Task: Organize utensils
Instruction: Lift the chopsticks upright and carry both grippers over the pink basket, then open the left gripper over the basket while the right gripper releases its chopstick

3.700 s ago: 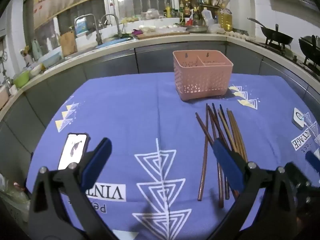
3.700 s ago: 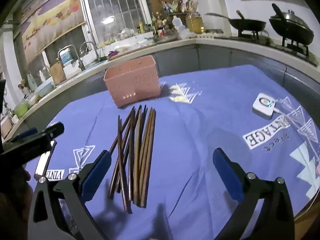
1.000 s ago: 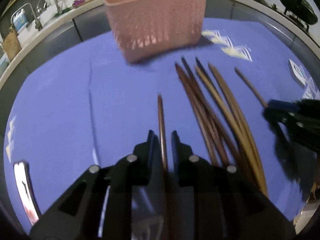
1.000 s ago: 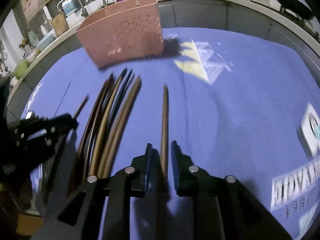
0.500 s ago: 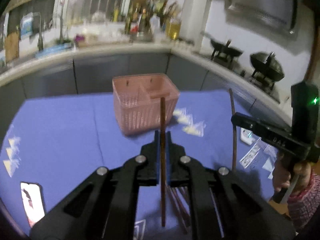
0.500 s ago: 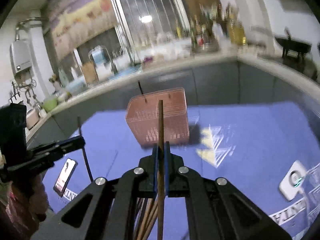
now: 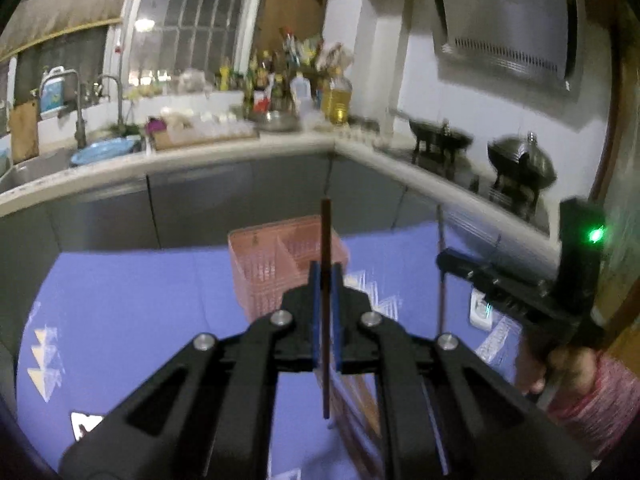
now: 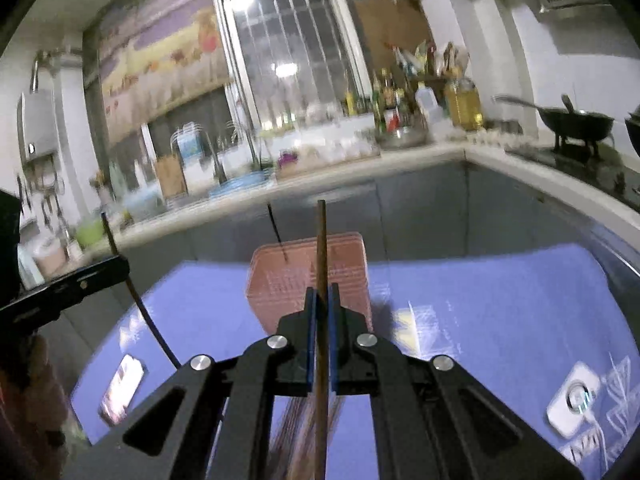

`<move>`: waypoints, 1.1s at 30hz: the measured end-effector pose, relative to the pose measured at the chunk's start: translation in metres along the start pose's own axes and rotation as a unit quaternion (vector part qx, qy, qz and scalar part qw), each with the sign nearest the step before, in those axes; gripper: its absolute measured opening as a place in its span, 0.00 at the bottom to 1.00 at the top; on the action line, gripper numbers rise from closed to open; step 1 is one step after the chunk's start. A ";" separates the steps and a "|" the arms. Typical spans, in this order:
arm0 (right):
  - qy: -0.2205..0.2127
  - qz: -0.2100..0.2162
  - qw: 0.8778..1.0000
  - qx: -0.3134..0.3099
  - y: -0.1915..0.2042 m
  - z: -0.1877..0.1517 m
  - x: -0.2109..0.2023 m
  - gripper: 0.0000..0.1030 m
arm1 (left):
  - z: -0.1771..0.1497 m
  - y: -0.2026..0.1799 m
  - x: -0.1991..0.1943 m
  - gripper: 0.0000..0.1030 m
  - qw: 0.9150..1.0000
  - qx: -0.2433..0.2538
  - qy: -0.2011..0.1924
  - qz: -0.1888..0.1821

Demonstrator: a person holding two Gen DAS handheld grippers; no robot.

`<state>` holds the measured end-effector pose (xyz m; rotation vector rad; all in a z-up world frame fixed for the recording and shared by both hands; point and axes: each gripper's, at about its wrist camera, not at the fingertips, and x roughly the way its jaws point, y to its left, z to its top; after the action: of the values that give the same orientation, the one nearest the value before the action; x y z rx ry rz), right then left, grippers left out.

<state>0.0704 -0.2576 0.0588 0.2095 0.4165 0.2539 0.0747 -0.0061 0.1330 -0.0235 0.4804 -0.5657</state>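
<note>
- Blue tablecloth (image 7: 132,312) with white triangle prints is seen spread across the table, with a grey-fronted kitchen counter (image 7: 192,160) curving along the far side.
- Pink perforated utensil basket (image 7: 264,272), split into compartments, is shown standing upright at the far centre of the cloth; a thin dark stick (image 8: 277,236) is seen rising from its top in the right wrist view.
- Left gripper (image 7: 326,316) is pictured raised above the cloth, its blue pads closed on a dark brown chopstick (image 7: 326,300) held upright in front of the basket.
- Right gripper (image 8: 321,336) is likewise clamped on a lighter brown chopstick (image 8: 321,280), held upright and near the basket.
- Remaining chopsticks (image 7: 352,392) are left lying on the cloth at the near side, below the raised pair.
- Phone (image 8: 122,388) is seen lying flat at the near left of the cloth; a small white device (image 8: 574,402) rests at the near right.
</note>
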 end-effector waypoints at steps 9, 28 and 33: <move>-0.134 0.029 0.990 0.029 0.020 0.098 0.066 0.05 | 0.101 0.017 0.024 0.04 0.993 0.007 -0.100 0.063; 0.029 0.066 0.996 0.052 -0.002 0.019 0.158 0.51 | 0.021 0.081 0.134 0.44 0.990 -0.071 0.019 0.124; 0.013 0.050 0.998 0.040 0.000 -0.010 0.094 0.52 | -0.015 0.081 0.075 0.44 0.987 -0.079 -0.012 0.136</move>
<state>0.1497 -0.2291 0.0151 0.3057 0.4424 0.3385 0.1650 0.0250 0.0750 -0.1137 0.4952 -0.2580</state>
